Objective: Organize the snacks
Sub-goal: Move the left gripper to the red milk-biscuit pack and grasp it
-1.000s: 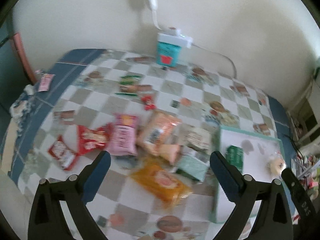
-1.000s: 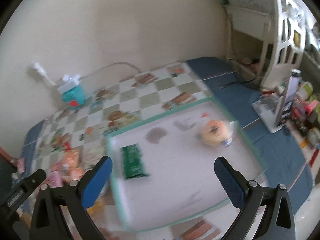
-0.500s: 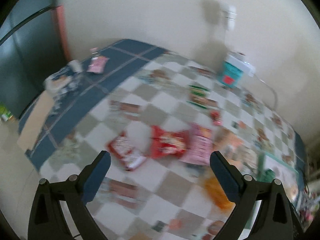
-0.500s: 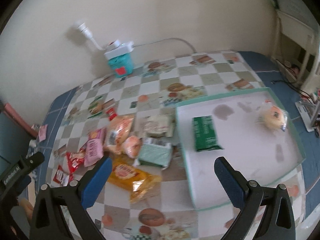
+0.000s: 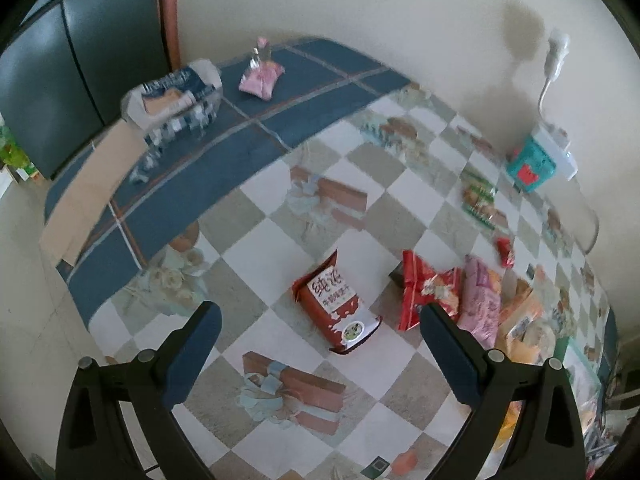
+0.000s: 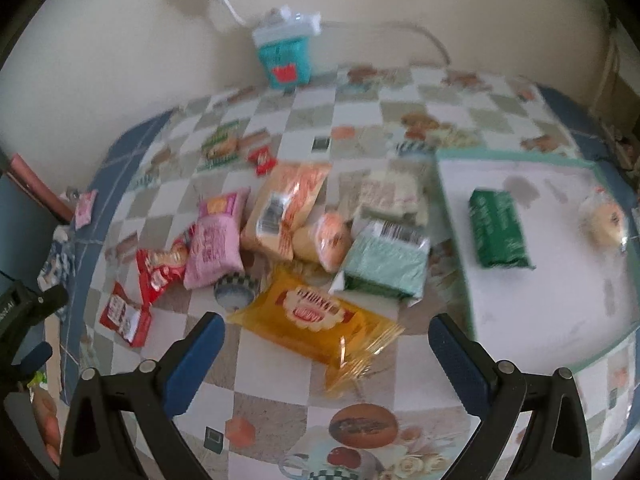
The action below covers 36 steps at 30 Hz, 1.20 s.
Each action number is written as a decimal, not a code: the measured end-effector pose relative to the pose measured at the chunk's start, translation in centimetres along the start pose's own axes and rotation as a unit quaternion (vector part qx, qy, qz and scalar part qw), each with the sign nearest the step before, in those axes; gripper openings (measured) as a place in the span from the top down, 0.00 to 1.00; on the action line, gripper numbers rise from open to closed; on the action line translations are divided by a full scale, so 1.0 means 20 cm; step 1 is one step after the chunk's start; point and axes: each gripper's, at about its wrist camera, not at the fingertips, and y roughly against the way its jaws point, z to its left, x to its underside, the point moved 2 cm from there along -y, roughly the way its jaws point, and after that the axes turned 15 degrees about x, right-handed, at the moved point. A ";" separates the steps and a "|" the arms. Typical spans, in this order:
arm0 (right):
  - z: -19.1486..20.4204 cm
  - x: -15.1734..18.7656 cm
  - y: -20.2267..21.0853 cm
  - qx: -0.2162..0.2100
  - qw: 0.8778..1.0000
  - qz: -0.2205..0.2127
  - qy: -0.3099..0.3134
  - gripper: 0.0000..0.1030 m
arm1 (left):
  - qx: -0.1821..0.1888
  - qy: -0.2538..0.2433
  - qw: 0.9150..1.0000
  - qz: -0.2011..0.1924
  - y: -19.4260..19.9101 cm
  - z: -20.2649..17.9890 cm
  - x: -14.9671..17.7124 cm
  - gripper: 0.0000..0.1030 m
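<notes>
With both tools spread wide and holding nothing, you hover over a snack-strewn table: your left gripper (image 5: 320, 324) frames a dark red pouch with white lettering (image 5: 335, 307), which lies alone on a white square of the checked tablecloth (image 5: 256, 216), while your right gripper (image 6: 326, 332) hangs above a yellow biscuit packet (image 6: 320, 316) at the near edge of the main pile.

Behind that packet, touching or overlapping one another, lie a pale green pack (image 6: 386, 266), a round orange bun in clear wrap (image 6: 332, 240), an orange-and-cream bag (image 6: 286, 210), a pink bag (image 6: 216, 242) and a red crinkled bag (image 6: 162, 268). A small red sachet (image 6: 262, 160) sits apart, farther back.

To your right stands a shallow white tray with a teal rim (image 6: 520, 156). It holds two items, well apart: a dark green pack (image 6: 500, 228) near its left side and a wrapped round pastry (image 6: 604, 220) toward its right edge.

A teal tub with a white lid (image 6: 284, 58) stands at the far edge against the cream wall, a white cable (image 6: 400, 28) trailing beside it. The cloth's border is blue; on the left wrist view a crumpled blue-and-white bag (image 5: 172, 100) and a small pink pouch (image 5: 262, 80) rest on that border, beside a dark cabinet (image 5: 80, 60).
</notes>
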 end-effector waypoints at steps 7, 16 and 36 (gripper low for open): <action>0.00 0.02 -0.15 -0.011 0.998 0.048 -0.026 0.00 | 0.011 0.044 0.998 0.048 -0.21 0.08 0.01 0.04; 0.02 -0.01 -0.25 -0.013 0.996 0.067 -0.062 0.00 | -0.002 0.068 0.997 0.042 -0.34 0.11 -0.04 0.04; 0.11 -0.01 -0.27 0.032 0.999 0.037 -0.007 0.00 | -0.040 0.043 0.994 0.094 -0.47 0.06 0.01 0.11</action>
